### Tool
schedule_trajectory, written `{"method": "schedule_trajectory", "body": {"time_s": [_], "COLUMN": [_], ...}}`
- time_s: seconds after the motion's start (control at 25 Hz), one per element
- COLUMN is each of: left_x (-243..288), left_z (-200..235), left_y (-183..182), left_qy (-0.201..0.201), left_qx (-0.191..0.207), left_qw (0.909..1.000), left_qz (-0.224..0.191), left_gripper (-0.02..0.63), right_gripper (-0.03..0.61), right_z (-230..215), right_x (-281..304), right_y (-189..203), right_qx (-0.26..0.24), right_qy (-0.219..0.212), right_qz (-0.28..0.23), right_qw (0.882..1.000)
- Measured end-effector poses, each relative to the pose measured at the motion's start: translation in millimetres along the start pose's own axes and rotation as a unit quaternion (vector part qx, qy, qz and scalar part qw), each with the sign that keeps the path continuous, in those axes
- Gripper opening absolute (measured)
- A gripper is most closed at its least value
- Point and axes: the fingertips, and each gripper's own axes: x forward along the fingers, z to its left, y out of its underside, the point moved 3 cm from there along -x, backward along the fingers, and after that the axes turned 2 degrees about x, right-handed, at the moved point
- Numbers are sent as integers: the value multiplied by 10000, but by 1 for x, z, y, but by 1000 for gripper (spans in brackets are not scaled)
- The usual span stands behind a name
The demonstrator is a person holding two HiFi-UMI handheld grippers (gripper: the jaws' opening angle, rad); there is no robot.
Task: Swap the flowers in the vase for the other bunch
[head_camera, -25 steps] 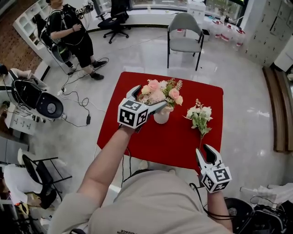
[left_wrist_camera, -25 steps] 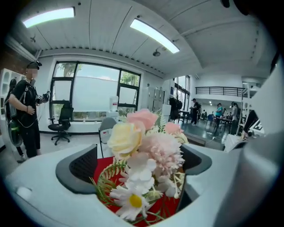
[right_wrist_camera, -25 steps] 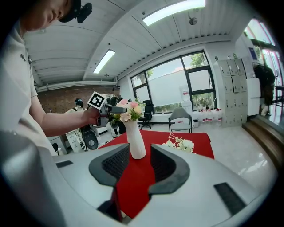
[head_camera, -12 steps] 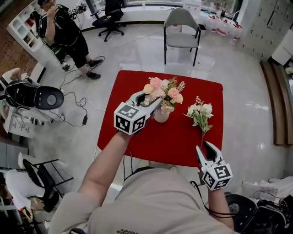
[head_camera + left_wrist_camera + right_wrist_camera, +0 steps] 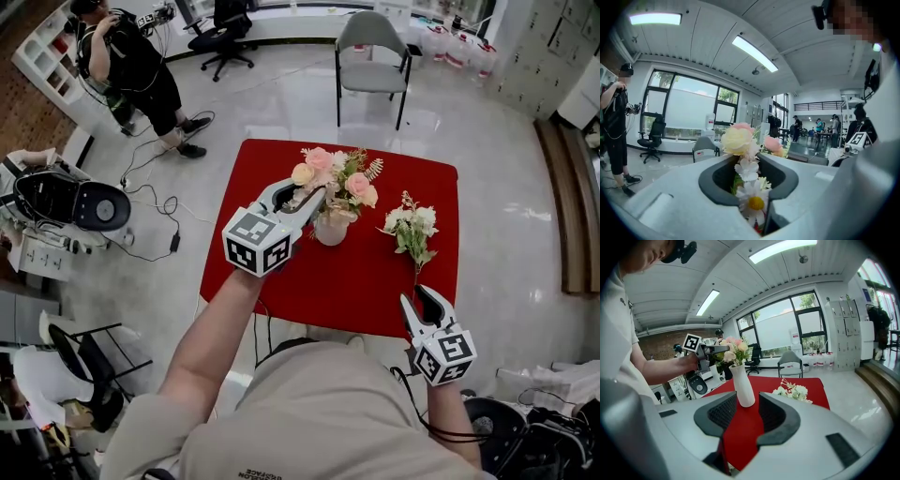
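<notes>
Flowers point(image 5: 334, 178) pinched low on the stems by the left gripper point(image 5: 314, 195), jaws just done closing in and now snug on the bunch. Daisy and cream rose poking up right between them in the left gripper view. Comes in from the left side, pointing roughly level. Stems down in the neck of the white vase point(image 5: 330, 230), upright around the middle of the red table point(image 5: 319, 281).

Off to the right of the vase and well apart from it: white bunch point(image 5: 411, 228), lying flat on the red top, heads toward the far side, stem toward the near edge. Just past that stem end, right gripper point(image 5: 424, 305), hanging at the near right edge of the table, jaws wide apart with nothing between them but red tabletop, vase straight ahead in its own view.

Further out: grey chair point(image 5: 373, 56) behind the table on the shiny floor, person in black point(image 5: 131, 66) standing at far left, black office chair point(image 5: 230, 23) near them.
</notes>
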Motion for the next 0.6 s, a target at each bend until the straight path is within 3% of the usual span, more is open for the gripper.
{"method": "schedule_trajectory", "body": {"time_s": [0.6], "left_x": [-9], "left_z": [-2], "left_y": [-46], "left_qy": [38], "left_qx": [-8], "left_qw": [9993], "left_qz": [-383], "left_gripper": [98], "right_gripper": [153], "right_z": [0], "right_x": [-7], "right_y": [2], "right_qx": [10], "right_qy": [-70], "right_qz": [-45], "right_qw": [10000]}}
